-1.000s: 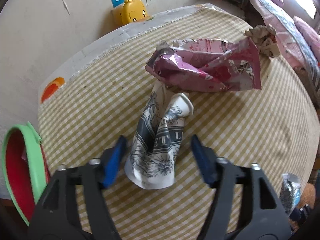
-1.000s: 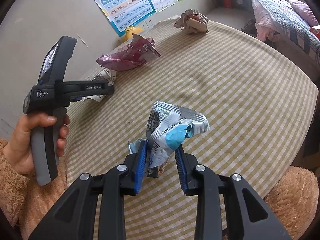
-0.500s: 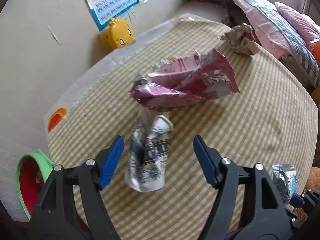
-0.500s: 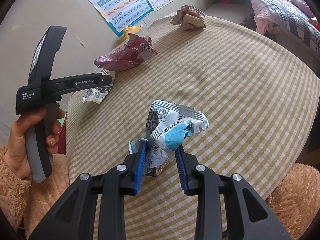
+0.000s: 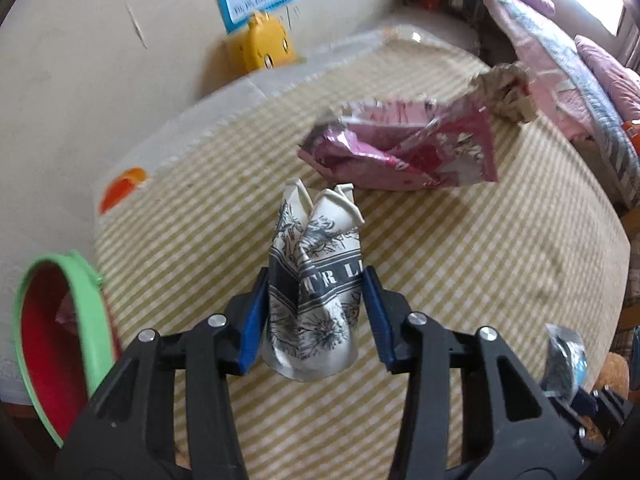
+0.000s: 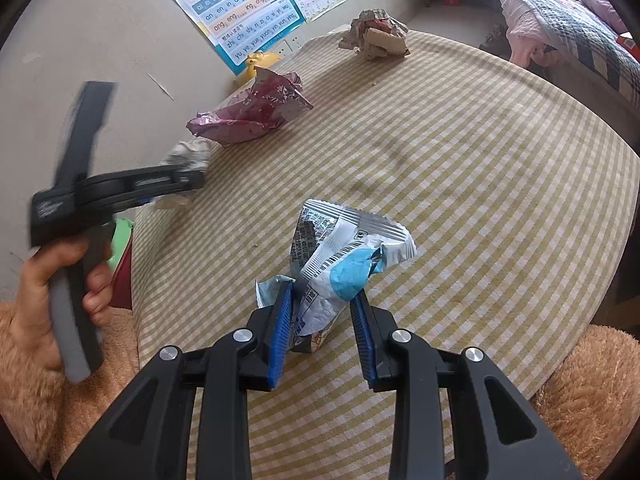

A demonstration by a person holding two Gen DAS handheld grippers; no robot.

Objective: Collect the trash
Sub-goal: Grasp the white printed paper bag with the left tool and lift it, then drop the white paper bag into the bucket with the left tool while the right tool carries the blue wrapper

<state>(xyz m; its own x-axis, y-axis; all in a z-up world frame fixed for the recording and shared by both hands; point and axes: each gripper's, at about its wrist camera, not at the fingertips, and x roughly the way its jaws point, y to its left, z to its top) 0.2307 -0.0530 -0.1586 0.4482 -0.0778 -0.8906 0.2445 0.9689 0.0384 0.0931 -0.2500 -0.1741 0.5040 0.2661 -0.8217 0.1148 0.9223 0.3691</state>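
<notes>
Your left gripper (image 5: 314, 312) jaws closing on the crumpled paper cup (image 5: 316, 280) sitting between them, your right gripper (image 6: 322, 332) jaws clenching the blue-and-silver wrapper (image 6: 344, 256) above the checked counter (image 6: 480, 184).

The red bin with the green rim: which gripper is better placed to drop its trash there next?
Left, probably. The red bin lies right beside the left gripper, whose fingers are closing on the crushed paper cup. The right gripper, shut on the blue-and-silver wrapper, is farther across the checked table.

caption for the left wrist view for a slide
Left hand-held gripper closing on a crumpled paper cup above the checked tablecloth.
</notes>
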